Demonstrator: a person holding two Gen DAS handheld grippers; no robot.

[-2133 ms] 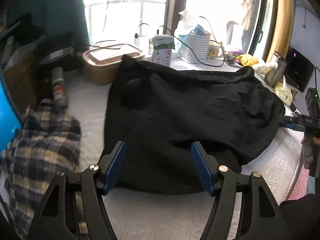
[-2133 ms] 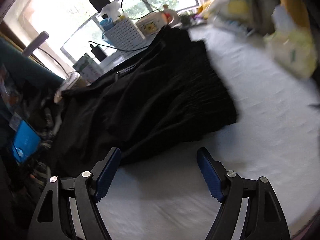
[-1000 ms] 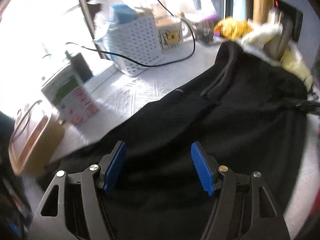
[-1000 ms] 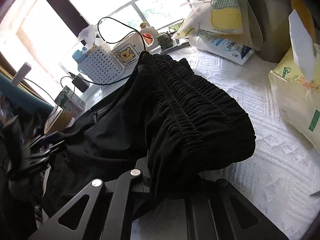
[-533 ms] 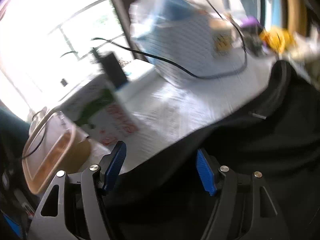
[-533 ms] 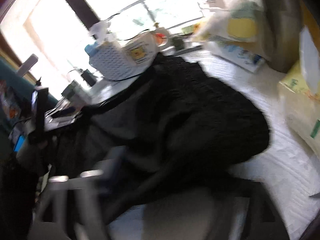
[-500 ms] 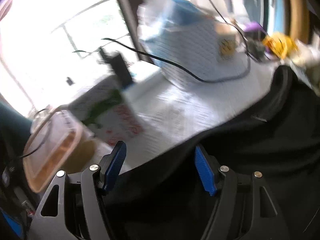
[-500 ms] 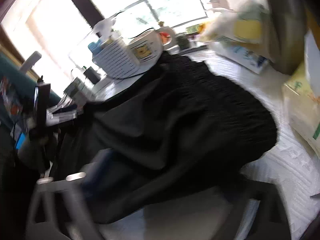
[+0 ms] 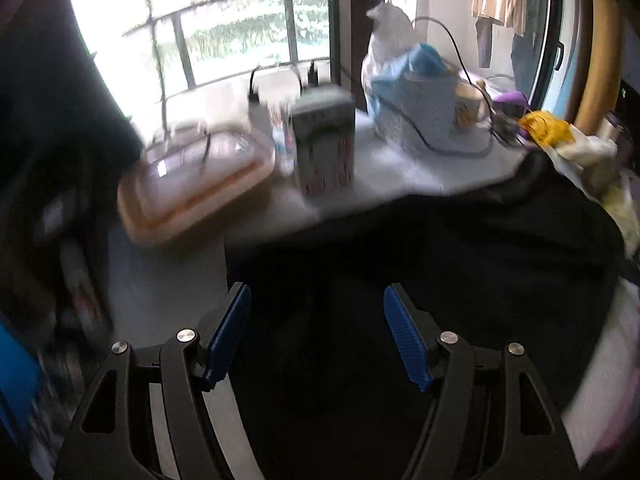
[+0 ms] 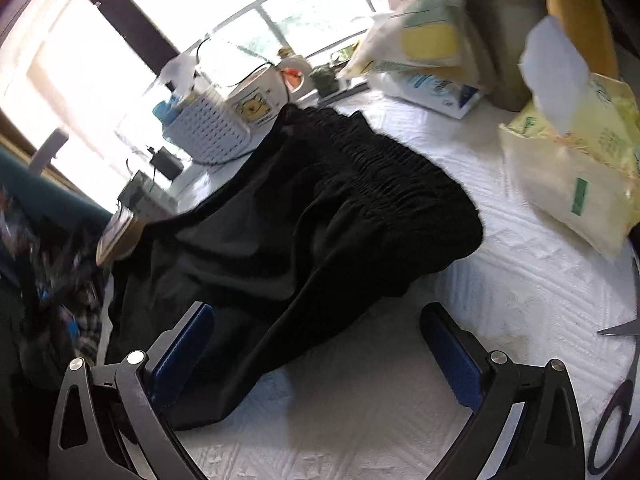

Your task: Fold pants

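The black pants [image 10: 304,216] lie bunched on the white bedspread [image 10: 500,292], waistband toward the white basket [image 10: 208,132]. The right gripper [image 10: 316,356] has just let go, jaws wide; the left gripper [image 9: 316,336] hovers released above them, so a fresh grasp comes next.

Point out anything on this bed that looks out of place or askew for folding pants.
The black pants lie bunched and rumpled, not flat, with one corner trailing between the open right gripper's fingers. A pair of scissors lies loose on the white bedcover at the right edge, near the folding space.
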